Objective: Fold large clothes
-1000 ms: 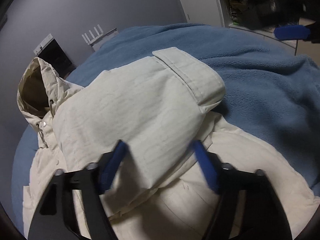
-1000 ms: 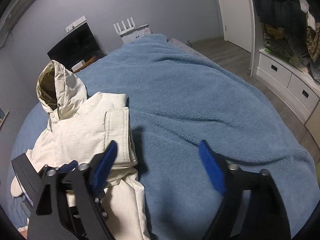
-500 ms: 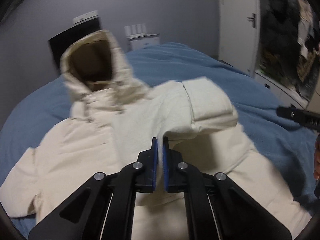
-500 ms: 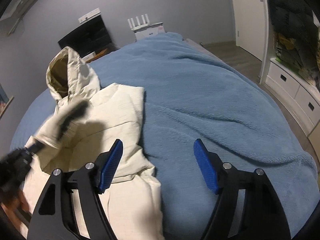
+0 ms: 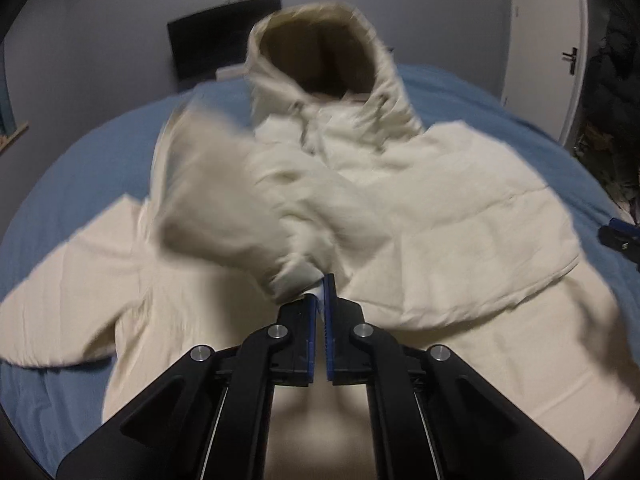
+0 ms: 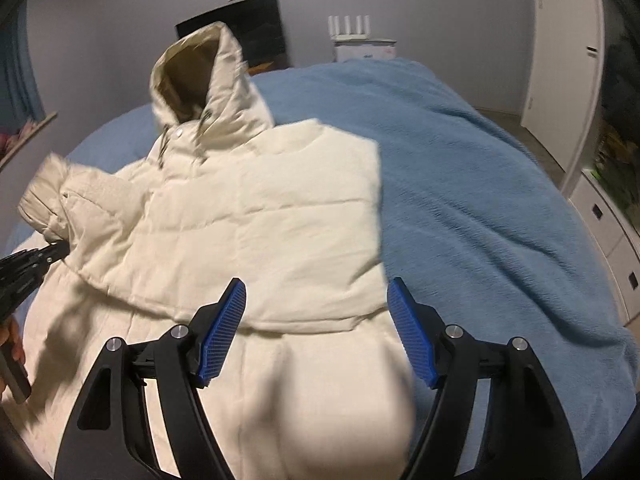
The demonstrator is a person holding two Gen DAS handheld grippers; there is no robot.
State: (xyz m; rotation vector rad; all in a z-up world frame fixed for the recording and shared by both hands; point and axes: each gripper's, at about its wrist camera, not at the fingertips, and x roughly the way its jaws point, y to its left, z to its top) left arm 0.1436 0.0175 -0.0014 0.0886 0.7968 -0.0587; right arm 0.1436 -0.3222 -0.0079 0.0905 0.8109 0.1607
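Note:
A cream hooded puffer jacket (image 5: 460, 232) lies on a blue fleece bed cover (image 6: 472, 184), hood (image 5: 320, 52) standing up at the far end. One sleeve (image 6: 280, 232) is folded across the chest. My left gripper (image 5: 320, 292) is shut on the cuff of the other sleeve (image 5: 224, 208) and holds it lifted and blurred over the jacket's body. It also shows in the right wrist view (image 6: 44, 258) at the left edge. My right gripper (image 6: 316, 300) is open and empty, hovering above the folded sleeve's lower edge.
A dark screen (image 6: 236, 28) and a white router (image 6: 352, 28) stand against the grey wall behind the bed. A white door (image 5: 536, 40) and white drawers (image 6: 604, 216) with cluttered shelves are to the right. The bed cover spreads wide to the right of the jacket.
My left gripper closed on the sleeve cuff and has swung it up and across the jacket. My right gripper has moved left, over the folded sleeve, still open.

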